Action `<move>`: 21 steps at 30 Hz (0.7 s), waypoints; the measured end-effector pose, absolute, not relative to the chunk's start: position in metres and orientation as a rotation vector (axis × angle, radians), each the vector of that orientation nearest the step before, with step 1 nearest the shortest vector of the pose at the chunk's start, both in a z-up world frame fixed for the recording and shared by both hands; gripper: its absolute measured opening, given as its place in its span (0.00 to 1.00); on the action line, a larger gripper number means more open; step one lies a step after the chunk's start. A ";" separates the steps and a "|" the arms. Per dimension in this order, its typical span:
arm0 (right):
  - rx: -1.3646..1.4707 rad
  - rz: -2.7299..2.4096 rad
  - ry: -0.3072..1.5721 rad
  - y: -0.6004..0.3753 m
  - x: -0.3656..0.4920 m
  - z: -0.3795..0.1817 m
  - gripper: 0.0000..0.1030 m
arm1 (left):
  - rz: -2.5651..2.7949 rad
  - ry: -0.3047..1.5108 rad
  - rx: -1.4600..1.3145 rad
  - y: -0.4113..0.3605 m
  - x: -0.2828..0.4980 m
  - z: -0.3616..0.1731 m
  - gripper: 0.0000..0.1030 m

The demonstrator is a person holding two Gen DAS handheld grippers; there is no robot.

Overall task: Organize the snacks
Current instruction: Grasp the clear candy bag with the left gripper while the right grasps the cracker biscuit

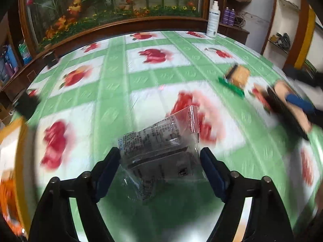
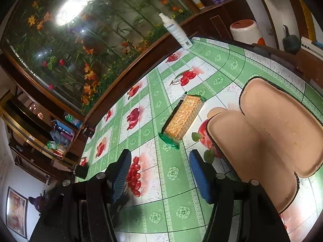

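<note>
Snack packet (image 1: 159, 147), clear-wrapped with dark contents and printed text, hangs or lies between the fingers of the left gripper (image 1: 160, 168); the view is blurred, so we cannot tell whether the pads press its sides, though the jaws stand apart around it. In the right wrist view, a cracker pack (image 2: 184, 119) lies on the fruit-print tablecloth (image 2: 173, 183) at twelve o'clock from the right gripper (image 2: 159, 174), whose jaws are apart and empty. The lobed tan tray (image 2: 270, 133) sits at two o'clock, just beside the right finger. We judge the step best done by squeezing the packet across its firm middle, then carrying it low toward the tray.
</note>
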State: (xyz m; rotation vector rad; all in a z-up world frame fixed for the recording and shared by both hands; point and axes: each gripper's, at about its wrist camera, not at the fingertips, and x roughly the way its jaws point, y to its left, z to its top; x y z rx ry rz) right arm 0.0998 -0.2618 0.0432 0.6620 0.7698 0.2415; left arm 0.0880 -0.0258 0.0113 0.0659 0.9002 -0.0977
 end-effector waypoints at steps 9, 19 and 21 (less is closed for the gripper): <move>0.618 0.201 0.864 -0.246 0.142 0.046 0.66 | -0.090 0.822 0.087 -0.009 0.060 0.013 0.68; 0.430 -0.081 1.062 -0.221 0.229 0.026 0.71 | -0.086 0.792 -0.012 0.013 0.063 0.027 0.68; 0.370 -0.099 1.071 -0.211 0.236 0.021 0.71 | -0.083 0.789 -0.017 0.015 0.064 0.028 0.68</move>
